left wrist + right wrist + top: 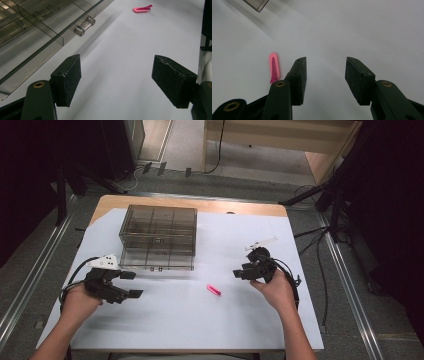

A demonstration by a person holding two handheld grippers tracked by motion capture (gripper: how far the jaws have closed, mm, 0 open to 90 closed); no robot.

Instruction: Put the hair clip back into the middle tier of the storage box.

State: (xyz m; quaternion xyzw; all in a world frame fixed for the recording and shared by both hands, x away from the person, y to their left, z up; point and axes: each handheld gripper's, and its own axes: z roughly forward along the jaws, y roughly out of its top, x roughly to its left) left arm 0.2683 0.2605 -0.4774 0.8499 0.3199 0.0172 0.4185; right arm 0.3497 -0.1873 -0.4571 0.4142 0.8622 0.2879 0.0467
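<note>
A: How far along does the work look?

B: Barely begun, by the look of it. The pink clip [214, 290] lies flat on the white tabletop [240, 320], between the two hands, well in front of the smoky clear organizer box [158, 238]. Nothing holds it.

A: And the right gripper [240, 273]?

B: Its jaws stand apart with bare tabletop between them. In the right gripper view the pink clip [273, 67] sits just beside the outer face of one jaw, not inside the gap, so no grasp is made yet.

A: The left gripper [131, 284]?

B: Released too, jaws wide, nothing between the pads [68, 80]. It rests close to the front of the organizer box [37, 30], near the small clear handle [84, 25] on the front.

A: So what is left?

B: Most likely everything: the clip has to be centred between the jaws, pinched, lifted and presumably carried to a compartment. The box appears closed, so it may need opening first.
</note>
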